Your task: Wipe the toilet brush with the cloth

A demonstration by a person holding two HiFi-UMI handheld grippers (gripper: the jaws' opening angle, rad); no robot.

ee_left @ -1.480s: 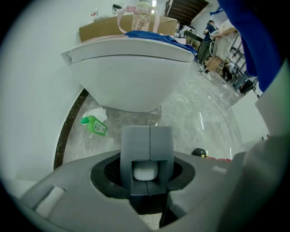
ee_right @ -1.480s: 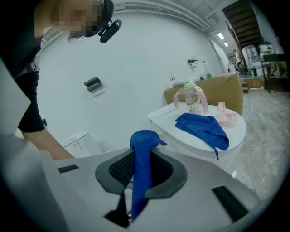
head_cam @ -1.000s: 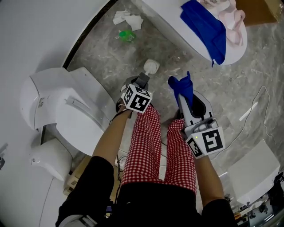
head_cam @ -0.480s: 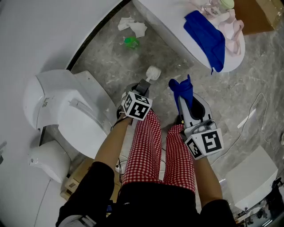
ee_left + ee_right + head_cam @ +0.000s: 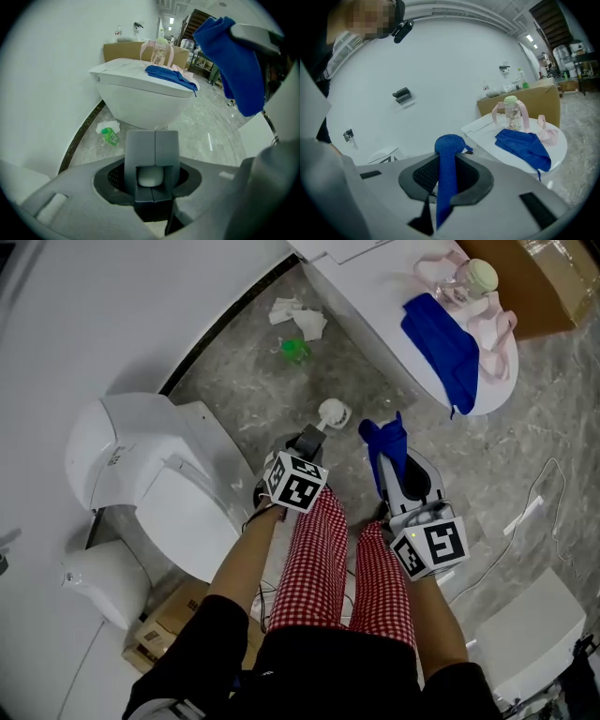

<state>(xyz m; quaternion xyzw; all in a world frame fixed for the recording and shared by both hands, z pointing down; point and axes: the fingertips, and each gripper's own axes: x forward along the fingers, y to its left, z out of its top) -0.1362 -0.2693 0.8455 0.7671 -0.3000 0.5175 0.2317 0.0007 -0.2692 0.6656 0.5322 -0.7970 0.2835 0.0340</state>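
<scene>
Head view: left gripper (image 5: 307,439) and right gripper (image 5: 392,457) sat side by side above the person's red checked trousers (image 5: 319,559), near each other but apart. From the left one the toilet brush (image 5: 333,412) stuck out forward, its white head over the grey marble floor (image 5: 234,381). At the right one's tip the blue cloth (image 5: 385,435) was bunched, just right of the brush head and not touching it. White toilet (image 5: 159,474) was close on the left. Second toilet (image 5: 375,296) stood ahead, with a spare blue cloth (image 5: 442,348) and a pink-strapped bottle (image 5: 476,277) on its lid. Open floor lay between the two toilets. Green bottle (image 5: 295,351) and crumpled paper (image 5: 298,315) lay by the wall.

Left gripper view: only here the clamp showed. Jaws were closed together on a white part of the brush (image 5: 150,177). Cloth hung top right (image 5: 234,65), clear of it.

Right gripper view: jaws pinched tight on the cloth (image 5: 446,178), which stood up between them as a strip, its rounded end above the tips. Only this view showed the dark wall fitting (image 5: 402,95).
</scene>
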